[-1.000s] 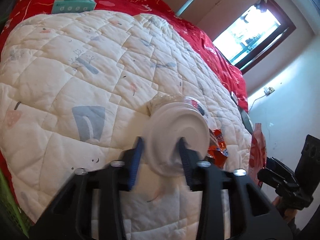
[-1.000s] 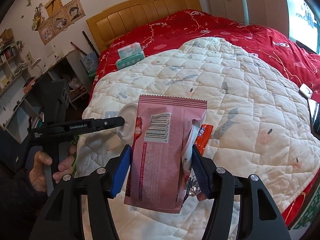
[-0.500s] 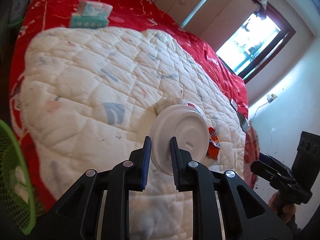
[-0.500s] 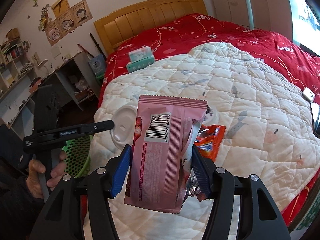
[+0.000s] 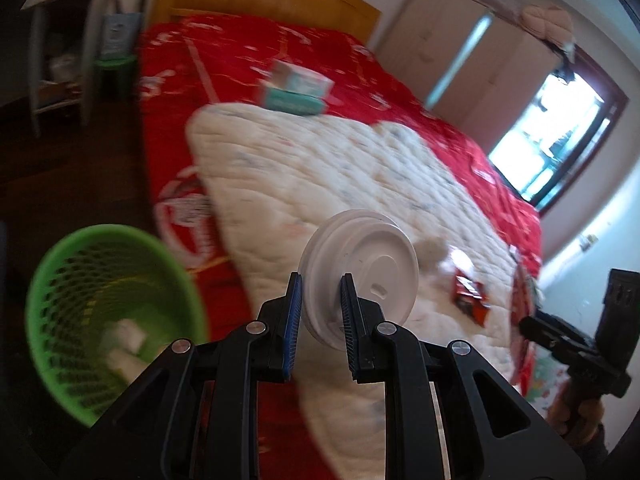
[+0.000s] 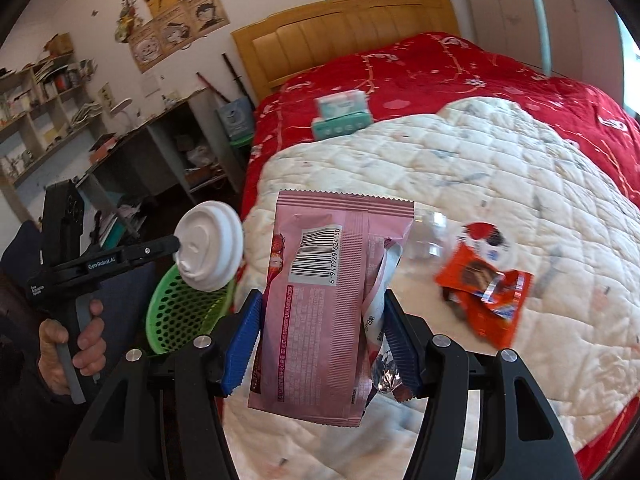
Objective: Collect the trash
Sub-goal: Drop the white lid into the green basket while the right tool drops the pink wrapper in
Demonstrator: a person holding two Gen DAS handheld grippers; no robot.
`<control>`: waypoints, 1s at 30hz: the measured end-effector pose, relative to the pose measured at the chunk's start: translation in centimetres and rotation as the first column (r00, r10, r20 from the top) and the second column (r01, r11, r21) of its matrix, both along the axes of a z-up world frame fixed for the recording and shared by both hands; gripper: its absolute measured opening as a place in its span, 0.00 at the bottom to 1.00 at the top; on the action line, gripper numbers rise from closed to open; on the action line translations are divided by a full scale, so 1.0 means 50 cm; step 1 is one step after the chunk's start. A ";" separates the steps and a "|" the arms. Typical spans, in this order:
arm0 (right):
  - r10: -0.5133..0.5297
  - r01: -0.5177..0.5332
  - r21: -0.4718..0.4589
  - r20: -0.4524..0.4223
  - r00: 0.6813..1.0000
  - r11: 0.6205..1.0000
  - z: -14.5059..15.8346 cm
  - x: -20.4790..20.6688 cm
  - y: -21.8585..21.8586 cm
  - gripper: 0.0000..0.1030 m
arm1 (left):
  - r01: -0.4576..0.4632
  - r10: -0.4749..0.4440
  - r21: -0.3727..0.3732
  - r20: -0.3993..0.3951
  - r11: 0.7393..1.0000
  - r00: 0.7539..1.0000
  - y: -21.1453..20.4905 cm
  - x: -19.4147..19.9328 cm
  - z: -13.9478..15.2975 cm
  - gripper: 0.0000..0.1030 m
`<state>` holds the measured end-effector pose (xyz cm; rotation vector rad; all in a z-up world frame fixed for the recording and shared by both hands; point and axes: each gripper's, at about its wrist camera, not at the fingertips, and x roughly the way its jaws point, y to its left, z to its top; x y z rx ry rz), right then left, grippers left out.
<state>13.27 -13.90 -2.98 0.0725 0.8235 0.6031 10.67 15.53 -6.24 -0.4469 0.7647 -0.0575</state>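
Note:
My left gripper [image 5: 319, 312] is shut on a white plastic cup lid [image 5: 360, 268] and holds it in the air beside the bed; the lid also shows in the right wrist view [image 6: 211, 246]. A green mesh basket [image 5: 72, 264] with some white trash inside stands on the floor to the lower left; it also shows in the right wrist view [image 6: 180, 312]. My right gripper [image 6: 320, 340] is shut on a pink snack wrapper [image 6: 324, 304], held above the quilt. An orange wrapper [image 6: 484, 284] and a clear plastic cup [image 6: 428, 236] lie on the quilt.
The bed has a white quilt [image 6: 500, 168] over a red cover [image 5: 240, 60]. Tissue packs [image 5: 296, 88] lie near the wooden headboard [image 6: 344, 36]. A desk and shelves [image 6: 132, 152] stand left of the bed. Dark floor [image 5: 60, 168] lies between.
My left gripper has swung left with the lid, off the quilt toward the floor, so the green basket is now fully in view. My right gripper still holds the pink wrapper.

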 end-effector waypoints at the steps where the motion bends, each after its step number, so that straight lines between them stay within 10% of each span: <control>1: 0.011 -0.011 0.000 0.003 1.000 1.000 0.002 -0.001 0.013 0.56 | -0.020 0.020 0.000 -0.005 1.000 1.000 0.017 -0.009 -0.002 0.18; 16: 0.133 -0.133 -0.006 -0.019 0.991 0.991 -0.008 0.004 0.156 0.56 | -0.283 0.302 0.132 -0.158 0.950 0.940 0.220 -0.080 -0.087 0.19; 30: 0.245 -0.246 -0.012 -0.053 0.968 0.969 -0.036 0.009 0.305 0.56 | -0.372 0.386 0.122 -0.117 0.920 0.915 0.270 -0.140 -0.050 0.53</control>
